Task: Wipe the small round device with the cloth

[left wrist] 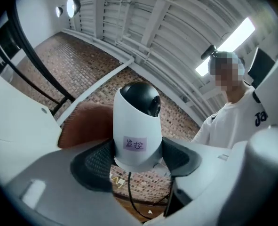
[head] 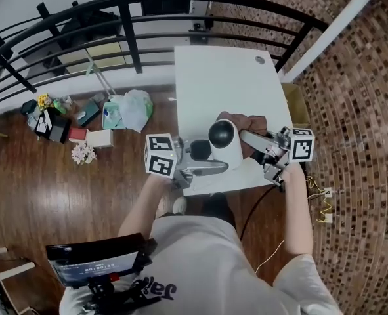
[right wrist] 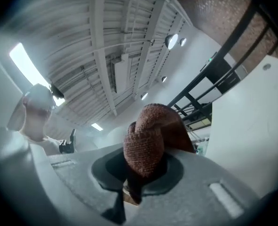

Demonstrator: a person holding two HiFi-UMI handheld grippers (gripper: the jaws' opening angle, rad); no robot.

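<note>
The small round device (head: 224, 141) is a white camera with a black dome head, lifted over the near edge of the white table (head: 226, 77). My left gripper (head: 203, 157) is shut on its base; in the left gripper view the device (left wrist: 138, 126) stands upright between the dark pads, a purple label on its front. My right gripper (head: 254, 140) is shut on the brown cloth (head: 246, 125), which lies bunched behind and against the device's right side. In the right gripper view the cloth (right wrist: 150, 140) is a rolled wad pinched between the jaws. The cloth (left wrist: 84, 124) also shows behind the device.
A black cable (left wrist: 129, 192) hangs from the device's base. A black railing (head: 134, 25) runs beyond the table. Bags and clutter (head: 115, 113) lie on the wooden floor at left. A tablet on a mount (head: 95, 264) sits near my body.
</note>
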